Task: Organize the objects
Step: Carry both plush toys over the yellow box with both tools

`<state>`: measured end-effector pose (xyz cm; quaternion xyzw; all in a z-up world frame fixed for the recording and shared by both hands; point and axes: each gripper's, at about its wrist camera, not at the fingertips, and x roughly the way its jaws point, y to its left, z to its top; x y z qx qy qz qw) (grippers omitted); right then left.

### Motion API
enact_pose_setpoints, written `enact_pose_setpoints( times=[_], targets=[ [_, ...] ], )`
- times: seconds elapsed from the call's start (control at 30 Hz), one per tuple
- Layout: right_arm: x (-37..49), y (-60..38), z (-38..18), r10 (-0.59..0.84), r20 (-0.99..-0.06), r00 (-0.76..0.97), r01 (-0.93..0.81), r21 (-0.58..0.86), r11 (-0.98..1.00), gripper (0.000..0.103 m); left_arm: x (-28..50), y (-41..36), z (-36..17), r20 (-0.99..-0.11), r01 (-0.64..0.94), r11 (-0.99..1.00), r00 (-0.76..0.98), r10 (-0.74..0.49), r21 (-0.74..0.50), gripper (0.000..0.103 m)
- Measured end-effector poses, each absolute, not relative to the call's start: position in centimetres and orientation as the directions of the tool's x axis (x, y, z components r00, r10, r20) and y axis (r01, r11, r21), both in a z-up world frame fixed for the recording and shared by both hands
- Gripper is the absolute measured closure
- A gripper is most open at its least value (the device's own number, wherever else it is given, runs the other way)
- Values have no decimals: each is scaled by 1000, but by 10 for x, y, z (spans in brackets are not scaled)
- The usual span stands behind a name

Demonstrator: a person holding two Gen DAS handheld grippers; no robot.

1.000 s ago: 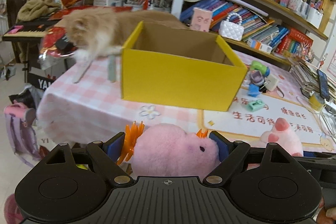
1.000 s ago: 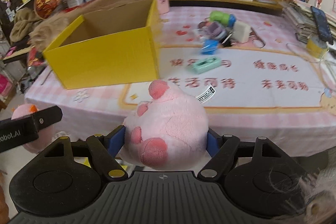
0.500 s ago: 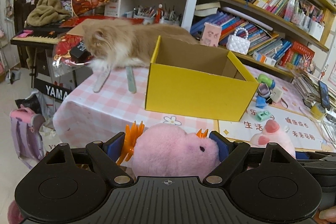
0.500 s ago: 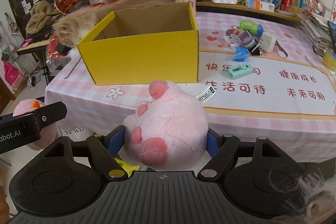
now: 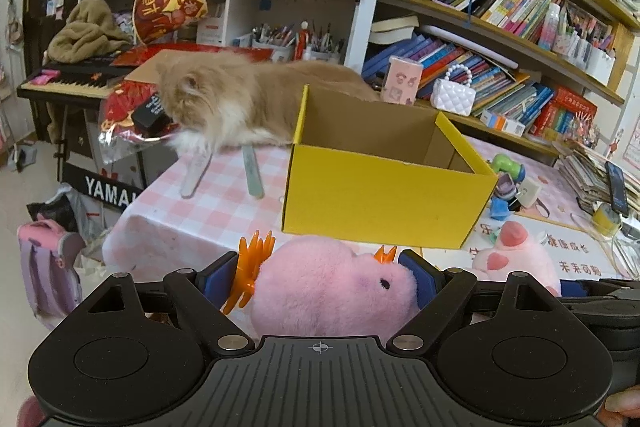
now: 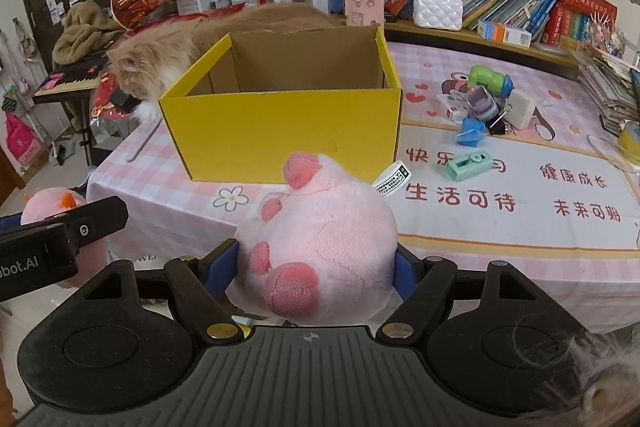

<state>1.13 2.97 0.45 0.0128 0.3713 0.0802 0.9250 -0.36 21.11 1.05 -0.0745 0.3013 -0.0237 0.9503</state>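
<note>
Both grippers same build: left gripper (image 5: 320, 275) and right gripper (image 6: 316, 267) are matte black plastic w/ a ribbed centre deck and small crosshair mark, round disc housings either side, angled link arms w/ silver and brass-coloured screws, blue pads (image 5: 216, 277) on the fingers. From the right cam, the left unit's side has white lettering ending "bot.AI".

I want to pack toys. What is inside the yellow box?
The yellow box shows only bare brown walls inside; its front wall hides the floor.
</note>
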Motion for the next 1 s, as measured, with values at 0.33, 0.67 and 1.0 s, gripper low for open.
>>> enact_pose_setpoints(
  times=[0.33, 0.67, 1.0],
  targets=[
    [31, 27, 12, 145, -669, 729, -111, 93, 989, 28, 16, 208, 22, -544, 28, 991, 834, -98, -134, 17],
    [64, 24, 30, 155, -640, 753, -110, 109, 988, 28, 48, 208, 37, -509, 32, 991, 855, -95, -132, 17],
    [112, 22, 63, 161, -535, 829, -132, 93, 987, 28, 96, 203, 59, -423, 29, 987, 901, -94, -158, 17]
  ],
)
